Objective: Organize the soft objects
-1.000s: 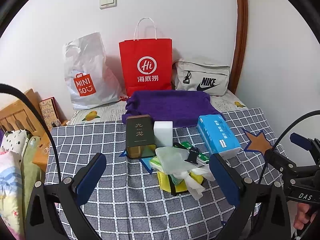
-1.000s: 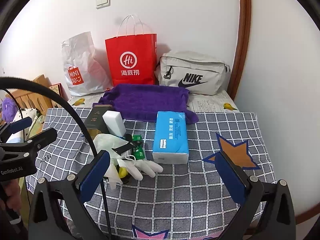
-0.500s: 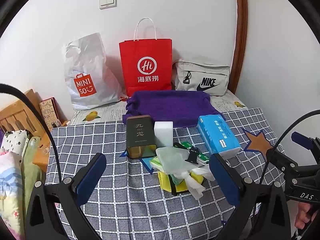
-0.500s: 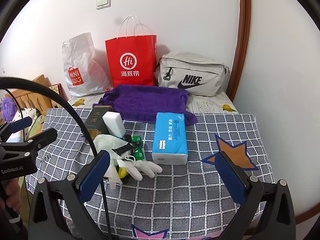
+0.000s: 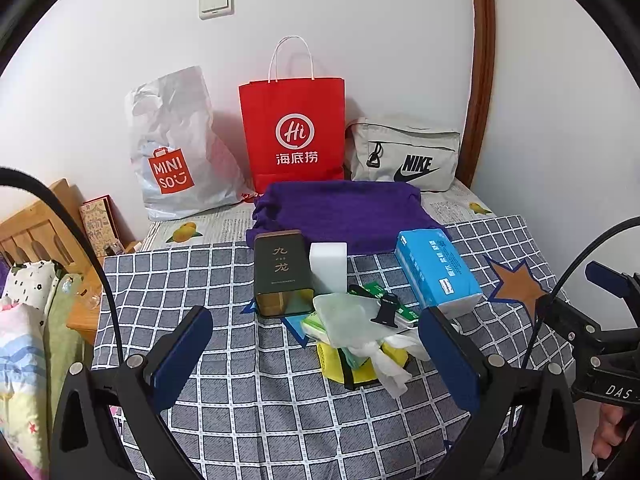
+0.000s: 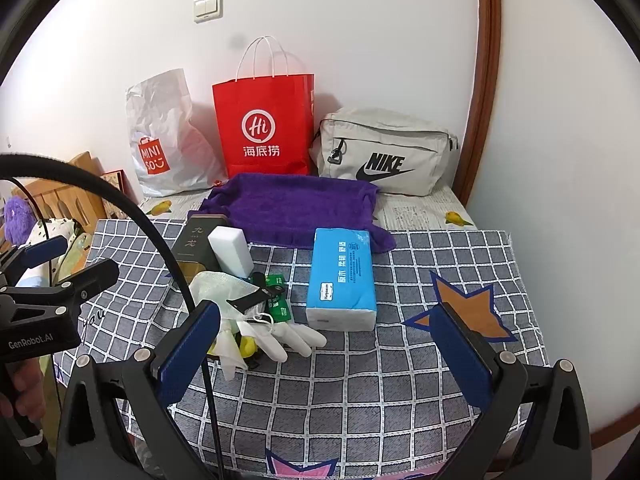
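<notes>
A purple towel (image 5: pixel 340 210) lies spread at the back of the checked cloth. In front of it are a blue tissue pack (image 5: pixel 436 272), a white sponge block (image 5: pixel 328 266) and a dark tea tin (image 5: pixel 282 276). A heap of white gloves (image 5: pixel 352 320) covers green packets, a black clip and something yellow. My left gripper (image 5: pixel 316 332) is open, low over the front of the cloth, short of the heap. My right gripper (image 6: pixel 326 312) is open too, facing the tissue pack (image 6: pixel 342 280) and the gloves (image 6: pixel 256 320). Neither holds anything.
A Miniso plastic bag (image 5: pixel 176 152), a red paper bag (image 5: pixel 294 128) and a grey Nike pouch (image 5: pixel 404 156) stand against the wall. A wooden headboard (image 5: pixel 36 228) and bedding lie to the left. A wall with brown trim (image 6: pixel 486 80) closes the right side.
Almost nothing has moved. In the right wrist view the scene sits slightly lower than before; both grippers stay open and empty.
</notes>
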